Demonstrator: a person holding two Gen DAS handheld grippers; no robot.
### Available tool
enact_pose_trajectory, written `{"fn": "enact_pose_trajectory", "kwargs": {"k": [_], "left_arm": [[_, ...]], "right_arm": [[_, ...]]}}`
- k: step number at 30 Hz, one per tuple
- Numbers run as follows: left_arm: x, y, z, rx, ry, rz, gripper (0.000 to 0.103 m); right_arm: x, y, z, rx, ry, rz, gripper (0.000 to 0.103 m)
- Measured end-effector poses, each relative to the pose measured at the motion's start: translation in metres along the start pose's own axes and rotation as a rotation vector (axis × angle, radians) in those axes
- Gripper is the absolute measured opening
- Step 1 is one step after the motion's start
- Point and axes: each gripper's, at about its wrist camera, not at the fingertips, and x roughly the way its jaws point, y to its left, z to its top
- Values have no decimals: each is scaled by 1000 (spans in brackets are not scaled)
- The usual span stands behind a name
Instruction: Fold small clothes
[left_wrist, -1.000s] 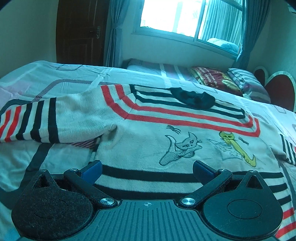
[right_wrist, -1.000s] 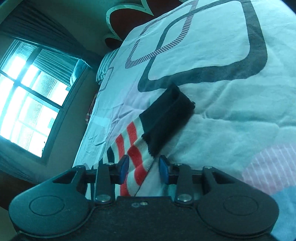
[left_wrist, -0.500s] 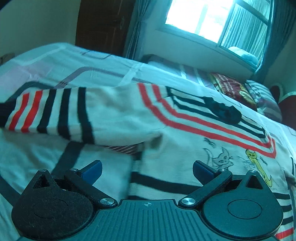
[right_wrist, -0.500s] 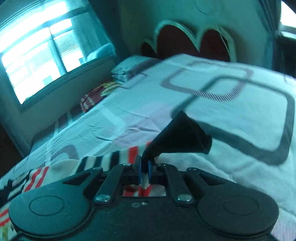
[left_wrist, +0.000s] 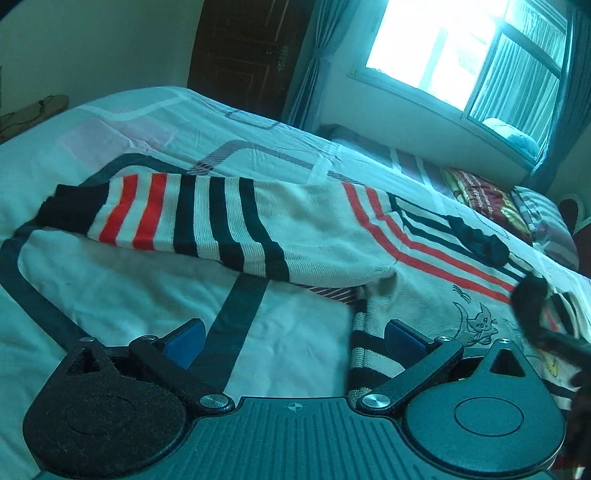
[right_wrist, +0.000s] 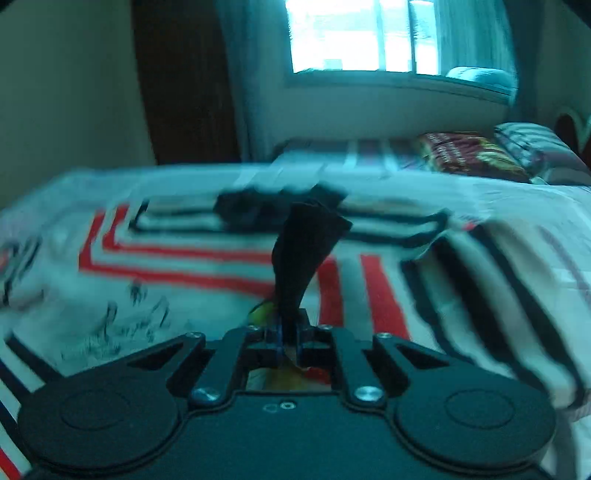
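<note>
The right gripper (right_wrist: 290, 345) is clamping down tight on the black cuff (right_wrist: 306, 251) of one sleeve, jaws pinched together with the fabric rising out between them, and it is carrying that sleeve over the body of the small striped sweater (left_wrist: 436, 295). The right-wrist view is smearing with motion blur, so exactly where the cuff is heading is hard to call, but the chest with its red and black bands is lying right beneath it. In the left-wrist view the sweater is lying spread flat on the bed (left_wrist: 110, 288), the other sleeve (left_wrist: 177, 218) stretching out to the side with its red and dark stripes, nothing holding it. The left gripper (left_wrist: 291, 338) is hovering low over the sheet just by the sweater's hem, blue pads wide apart and gripping nothing. This is looking like the sleeve-folding step, first sleeve in hand and not yet laid down. The next move is calling for the cuff to be set flat across the chest and let go without dragging the body; then the outstretched sleeve is asking for a pinch near its dark cuff from the left side.
</note>
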Motion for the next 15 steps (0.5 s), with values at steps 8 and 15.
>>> {"fn": "enact_pose_trajectory", "kwargs": {"k": [8,15], "left_arm": [[32,-81,19,40,15,-275,103],[121,-190,23,120,166,-479,103]], "right_arm": [[-29,1,1,-65,-31,22,21],[-96,-61,-25,157,-82,-32,36]]}}
